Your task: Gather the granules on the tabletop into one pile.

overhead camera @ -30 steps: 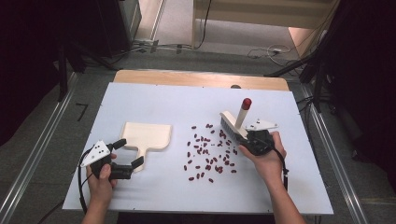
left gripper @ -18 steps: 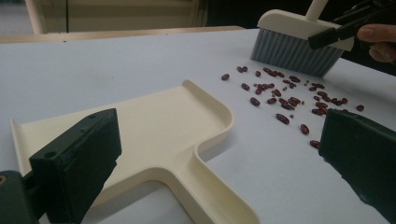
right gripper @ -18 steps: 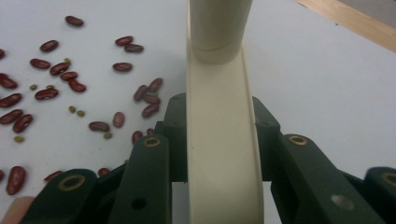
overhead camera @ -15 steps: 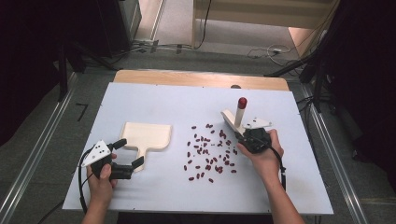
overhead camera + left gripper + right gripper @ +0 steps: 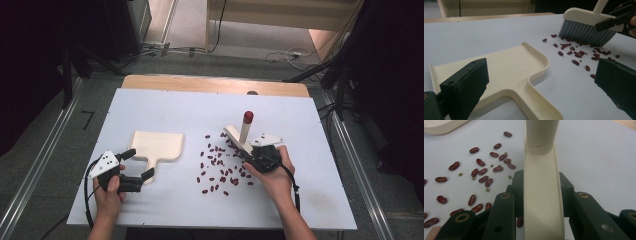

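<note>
Your right gripper (image 5: 252,156) is clenched on the small cream plastic hand brush (image 5: 238,138) — its grey bristles rest among the scattered dark-red kidney beans (image 5: 220,170) on the white tabletop (image 5: 310,125). Your left gripper (image 5: 140,164) stands released, straddling the cream plastic dustpan's (image 5: 157,144) handle.

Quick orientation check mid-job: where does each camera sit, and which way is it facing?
High view: above the person's side, looking forward and down on the table; both forearms and hands show.
Left gripper view: on the left gripper, facing the dustpan and beans.
Right gripper view: on the right gripper, along the brush.
All share the beans.
</note>
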`<control>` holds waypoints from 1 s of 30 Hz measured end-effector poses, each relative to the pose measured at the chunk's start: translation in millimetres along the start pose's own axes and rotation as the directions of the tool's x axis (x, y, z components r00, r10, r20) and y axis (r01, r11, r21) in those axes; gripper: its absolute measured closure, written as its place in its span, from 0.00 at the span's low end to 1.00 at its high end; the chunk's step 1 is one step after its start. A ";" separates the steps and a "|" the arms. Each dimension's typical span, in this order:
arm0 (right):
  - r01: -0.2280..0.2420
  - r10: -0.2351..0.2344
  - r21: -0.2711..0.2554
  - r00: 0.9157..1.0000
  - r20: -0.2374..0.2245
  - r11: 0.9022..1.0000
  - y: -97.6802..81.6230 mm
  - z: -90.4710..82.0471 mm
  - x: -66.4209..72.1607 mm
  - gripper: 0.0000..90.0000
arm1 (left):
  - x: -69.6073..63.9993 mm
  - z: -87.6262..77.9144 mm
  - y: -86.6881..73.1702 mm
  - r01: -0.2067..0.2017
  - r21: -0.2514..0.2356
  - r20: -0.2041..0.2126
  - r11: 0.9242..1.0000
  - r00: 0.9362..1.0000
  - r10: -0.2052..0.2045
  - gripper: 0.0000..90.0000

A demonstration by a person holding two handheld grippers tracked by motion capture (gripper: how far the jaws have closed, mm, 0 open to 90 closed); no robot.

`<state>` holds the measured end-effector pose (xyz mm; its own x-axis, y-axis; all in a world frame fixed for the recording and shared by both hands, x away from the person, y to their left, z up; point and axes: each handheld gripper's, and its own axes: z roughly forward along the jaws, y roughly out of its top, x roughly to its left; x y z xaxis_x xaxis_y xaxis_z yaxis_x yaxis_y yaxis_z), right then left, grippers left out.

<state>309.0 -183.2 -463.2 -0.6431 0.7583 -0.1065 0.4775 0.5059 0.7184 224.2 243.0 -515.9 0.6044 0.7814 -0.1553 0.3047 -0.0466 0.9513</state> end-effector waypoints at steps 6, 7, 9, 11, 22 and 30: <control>0.020 -0.020 -0.002 0.999 -0.033 1.000 0.9 -2.1 10.7 0.72 | -0.4 0.2 0.0 -0.001 0.002 0.000 1.000 1.000 0.001 0.00; 0.020 -0.020 -0.001 0.999 -0.036 1.000 1.2 -2.7 12.1 0.72 | -0.4 0.2 0.0 -0.001 0.002 0.001 1.000 1.000 0.001 0.00; 0.027 -0.027 -0.004 0.999 -0.038 1.000 1.9 -3.7 12.8 0.72 | -0.3 0.1 0.0 -0.003 0.003 0.000 1.000 1.000 0.003 0.00; 0.011 -0.012 -0.015 0.999 -0.044 1.000 3.3 -6.1 9.4 0.72 | -0.4 0.1 0.0 -0.003 0.002 0.001 1.000 1.000 0.003 0.00; 0.019 -0.016 -0.040 0.998 0.064 0.999 23.0 15.7 -24.9 0.72 | -0.2 0.3 0.2 -0.004 0.004 0.000 1.000 1.000 0.004 0.00; 0.084 -0.084 -0.013 0.996 -0.020 0.996 21.2 23.9 -12.2 0.72 | -0.2 1.1 0.3 -0.006 0.008 0.003 1.000 1.000 0.006 0.00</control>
<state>341.2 -171.9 -463.1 -0.6927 0.7048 -0.1530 0.4138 0.5621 0.7161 225.0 242.2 -515.9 0.6082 0.7794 -0.1503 0.3069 -0.0563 0.9501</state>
